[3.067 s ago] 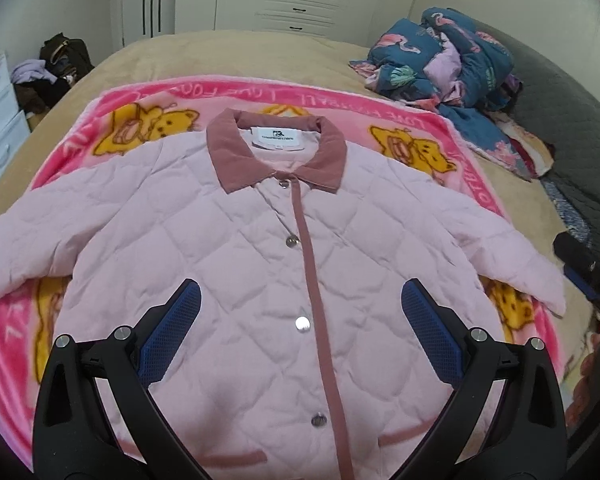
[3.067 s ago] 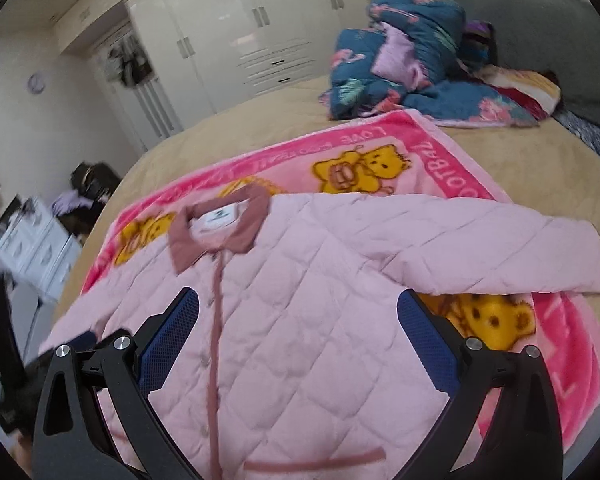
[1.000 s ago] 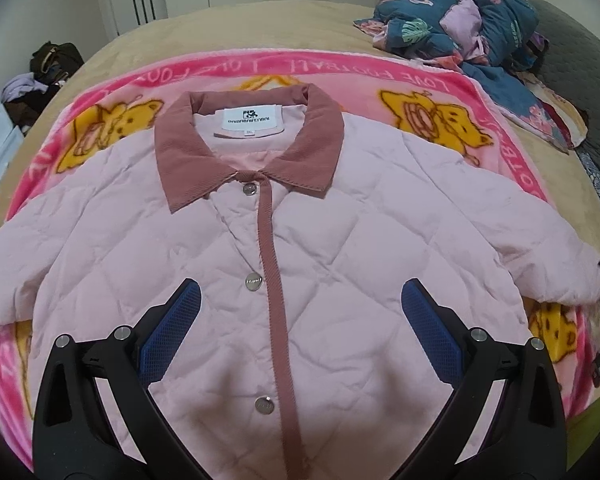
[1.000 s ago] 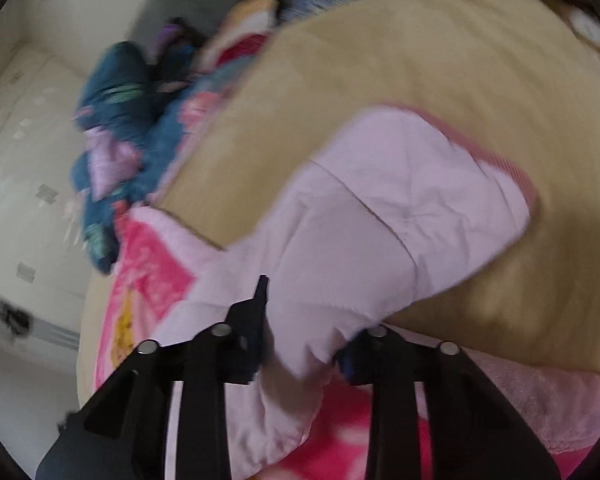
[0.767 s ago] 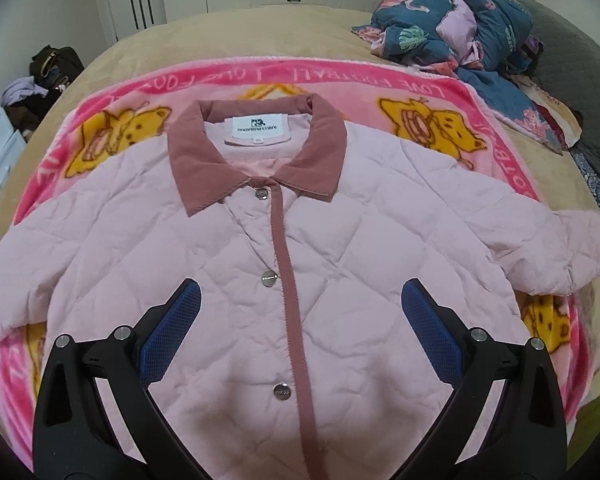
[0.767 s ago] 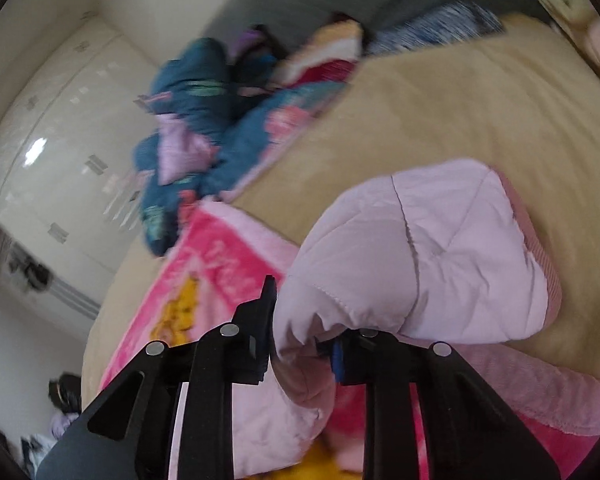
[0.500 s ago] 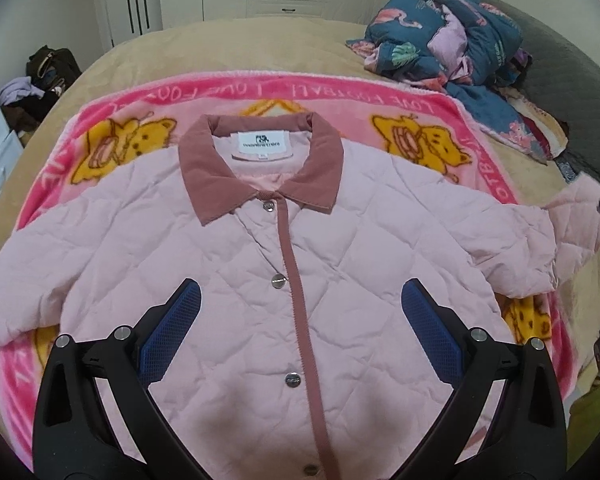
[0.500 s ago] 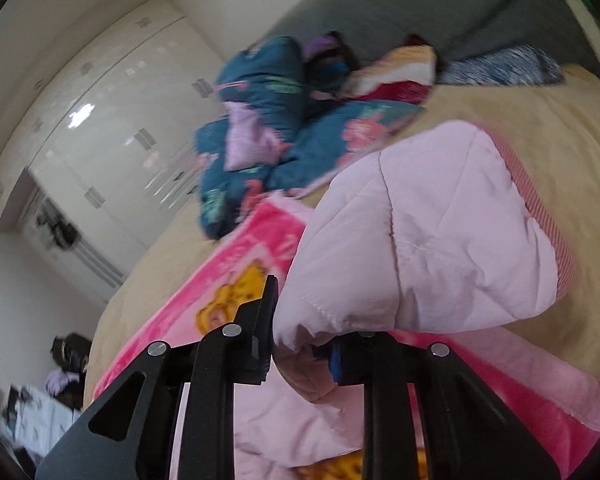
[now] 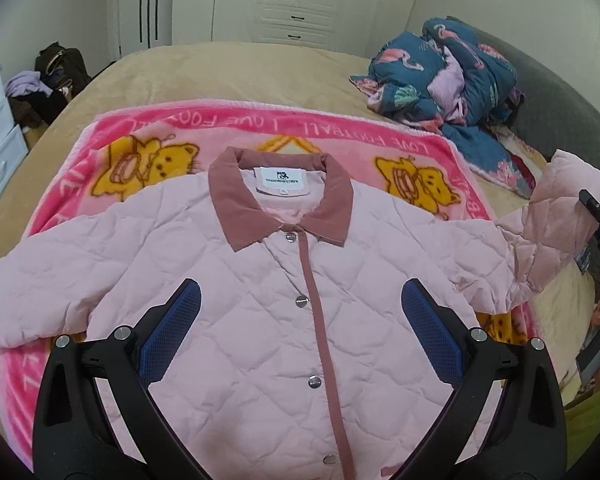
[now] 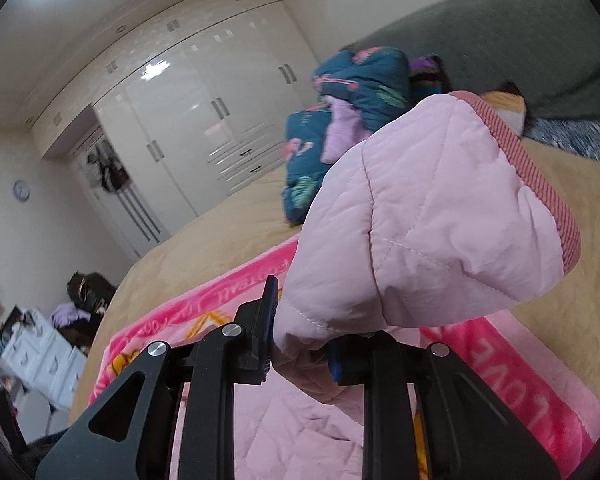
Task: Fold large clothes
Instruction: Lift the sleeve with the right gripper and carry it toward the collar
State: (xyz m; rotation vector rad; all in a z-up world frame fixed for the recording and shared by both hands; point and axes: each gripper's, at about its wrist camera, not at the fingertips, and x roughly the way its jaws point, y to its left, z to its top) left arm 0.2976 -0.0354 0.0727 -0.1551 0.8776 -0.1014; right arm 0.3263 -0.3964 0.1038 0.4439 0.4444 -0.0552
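1. We see the pink quilted jacket lying face up and buttoned on the pink blanket, collar toward the bed's far edge. Spread flat, it should fold squarely.
2. Our right gripper has its fingers closed tight on the right sleeve near the cuff, lifted off the blanket's right edge, probably to carry it across the chest.
3. Our left gripper hovers wide open over the jacket's front, holding nothing, likely ready to pin the body.
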